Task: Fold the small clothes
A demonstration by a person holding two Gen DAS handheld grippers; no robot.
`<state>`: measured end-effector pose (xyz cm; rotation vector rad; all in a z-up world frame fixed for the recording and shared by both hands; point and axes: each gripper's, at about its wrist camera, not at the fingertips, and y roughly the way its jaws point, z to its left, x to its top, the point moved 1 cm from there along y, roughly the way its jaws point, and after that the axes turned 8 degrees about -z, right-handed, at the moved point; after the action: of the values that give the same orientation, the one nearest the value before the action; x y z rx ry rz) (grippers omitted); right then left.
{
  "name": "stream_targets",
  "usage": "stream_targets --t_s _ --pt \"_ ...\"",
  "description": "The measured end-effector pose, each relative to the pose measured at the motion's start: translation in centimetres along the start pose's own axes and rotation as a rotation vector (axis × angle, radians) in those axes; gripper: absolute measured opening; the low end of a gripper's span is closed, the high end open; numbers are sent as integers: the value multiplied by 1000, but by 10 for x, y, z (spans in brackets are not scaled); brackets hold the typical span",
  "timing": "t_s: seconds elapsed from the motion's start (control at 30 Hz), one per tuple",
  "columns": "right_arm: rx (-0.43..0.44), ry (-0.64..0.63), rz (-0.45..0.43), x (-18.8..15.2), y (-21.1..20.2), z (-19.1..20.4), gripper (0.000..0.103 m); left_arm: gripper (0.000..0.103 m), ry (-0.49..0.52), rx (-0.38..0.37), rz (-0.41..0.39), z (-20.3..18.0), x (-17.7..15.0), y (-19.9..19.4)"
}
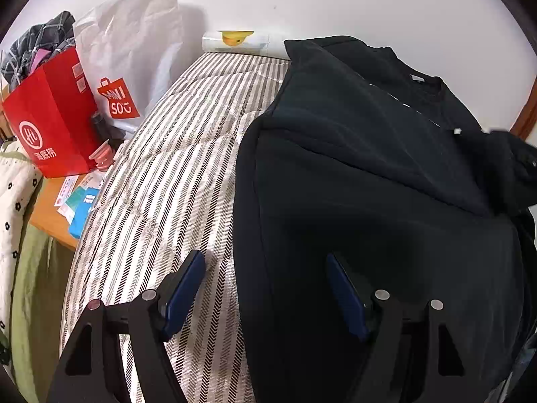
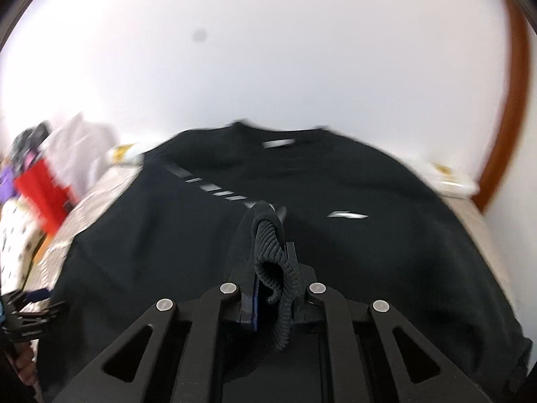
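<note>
A black sweatshirt (image 1: 369, 168) lies spread on the striped bedcover (image 1: 167, 184), its collar toward the wall. My left gripper (image 1: 263, 257) stands open over the garment's left edge, one finger above the stripes and the other above the black cloth, with nothing pinched. In the right wrist view the sweatshirt (image 2: 167, 235) fills the bed, blurred. My right gripper (image 2: 272, 235) is shut on the ribbed cuff (image 2: 275, 268) of a sleeve, which bunches between the pads and hangs toward the camera.
A red paper bag (image 1: 50, 117) and a white shopping bag (image 1: 134, 50) stand left of the bed on a wooden side table (image 1: 50, 215) with small boxes. A yellow duck item (image 1: 235, 38) rests by the wall. A wooden door frame (image 2: 513, 100) curves at the right.
</note>
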<state>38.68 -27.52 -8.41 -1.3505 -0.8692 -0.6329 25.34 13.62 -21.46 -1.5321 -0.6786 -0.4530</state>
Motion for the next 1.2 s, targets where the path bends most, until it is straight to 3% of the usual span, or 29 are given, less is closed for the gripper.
stream_targets --t_s 0.17,0.23,0.37,0.43,0.7,0.93,1.2 --pt "-89 78 55 -16 14 -75 14 73 -9 22 20 -2 1 -1" --pt "-120 90 93 -26 22 -94 24 73 -4 28 27 -5 1 -2" --pt "-250 66 129 -43 20 -123 30 73 20 28 24 -15 0 -10" --pt "-273 63 131 -49 8 -134 39 73 38 26 21 -20 -2 -15" --pt "-245 78 155 -111 -76 -166 60 73 74 35 24 -21 -35 -43" --pt "-179 152 240 -180 -126 -167 60 72 95 12 27 -16 -82 -76" --pt "-91 236 237 -213 -157 -160 59 69 73 14 -33 -17 -113 -97"
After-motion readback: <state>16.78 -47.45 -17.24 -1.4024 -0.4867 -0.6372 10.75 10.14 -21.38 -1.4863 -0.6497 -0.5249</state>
